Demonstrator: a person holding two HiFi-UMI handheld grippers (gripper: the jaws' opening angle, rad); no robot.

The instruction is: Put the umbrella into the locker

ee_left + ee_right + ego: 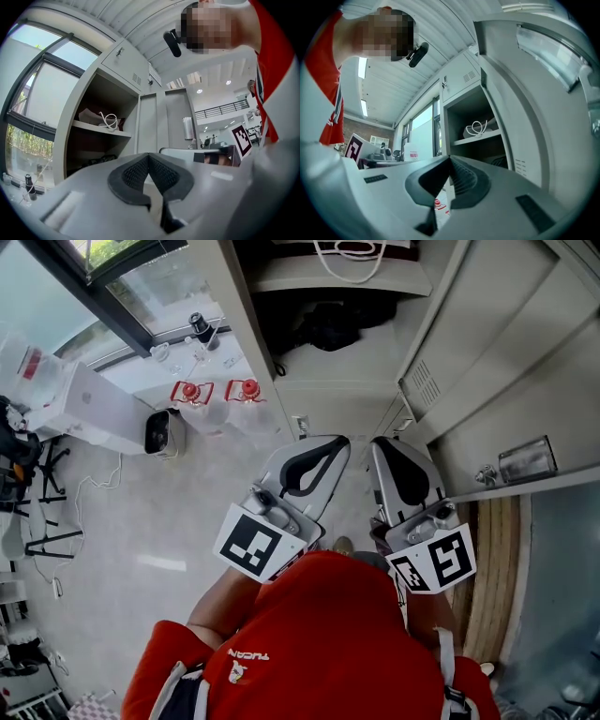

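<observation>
1. Two claws first: read left claw (149,156) as pressed fully together, tip to tip, with nothing between. Read right claw (449,160) the same way, tips meeting and empty.
2. Note both held side by side just ahead of the red-shirted torso (328,634), roughly level, aimed into the open locker (239,306).
3. Note door (487,362) standing wide on the right, just beside the right claw. Treat that side as the tighter one.
4. Locate probable umbrella (333,322): a dark folded bundle in the compartment below the shelf (328,279). Identity unconfirmed, too dark to resolve.
5. Locate white cord (352,251) on that shelf, above the bundle. Disregard for this task.
6. Judge the deciding relation: probable umbrella straight ahead of both claws and well apart from either, inside the locker. Long axis apparently across the compartment, square to the pointing line of the claws.
7. Judge left claw marginally better lined up with the bundle's middle, and right claw closer to the door edge.
8. If confirmed as the umbrella, regard stowing as likely complete. Expect only a clear withdrawal, and perhaps the door, to be left.
</observation>
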